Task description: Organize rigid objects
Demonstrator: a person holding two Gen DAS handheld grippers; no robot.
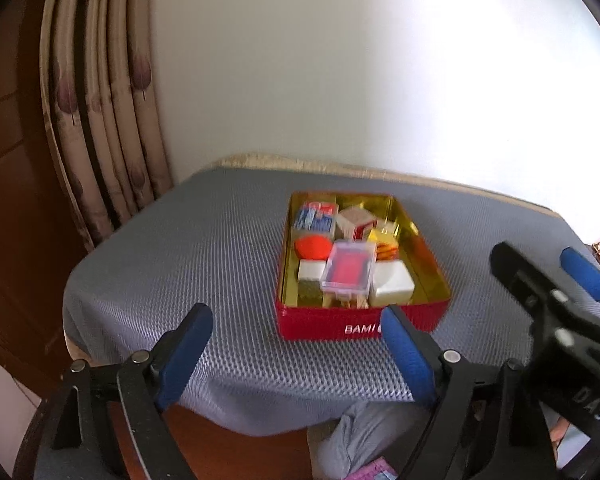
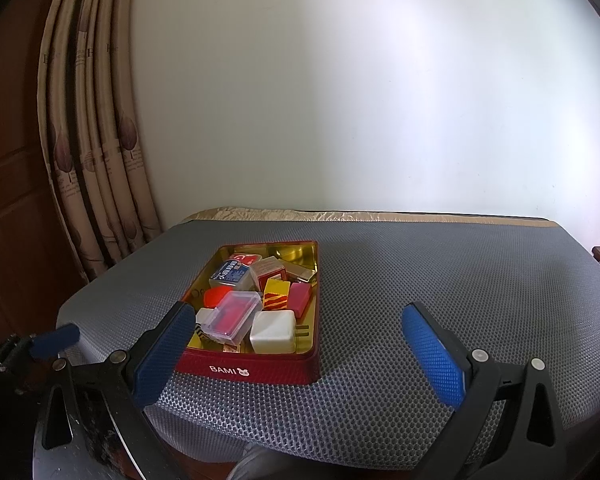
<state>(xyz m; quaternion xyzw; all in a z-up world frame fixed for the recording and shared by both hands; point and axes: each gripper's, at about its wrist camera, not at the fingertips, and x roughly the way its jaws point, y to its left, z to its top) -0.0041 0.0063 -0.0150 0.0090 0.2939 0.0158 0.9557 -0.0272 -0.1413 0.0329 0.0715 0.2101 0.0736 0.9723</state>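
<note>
Shallow red metal tin (image 2: pixel 260 372) on grey mesh surface (image 2: pixel 420 280), packed with small stiff, light boxes; top clear plastic case (image 2: pixel 236 314) likely slippery, best gripped across its short sides. Left gripper (image 1: pixel 296 344) and right gripper (image 2: pixel 300 344): both released, empty.

"BAMI" on red tin's (image 2: pixel 260 372) front wall.

A red tin (image 2: pixel 256 368) marked BAMI sits on the grey mesh mat (image 2: pixel 420 304) toward the table's front-left corner, packed with small things: a clear plastic case (image 2: pixel 236 316) lying atop a white block (image 2: pixel 272 332), a yellow-red box (image 2: pixel 277 295) and a blue-white box (image 2: pixel 230 274). The right gripper (image 2: pixel 300 354) hangs at the table's front edge, jaws spread wide and empty, its left pad (image 2: pixel 162 356) overlapping the tin's front-left corner.
</note>
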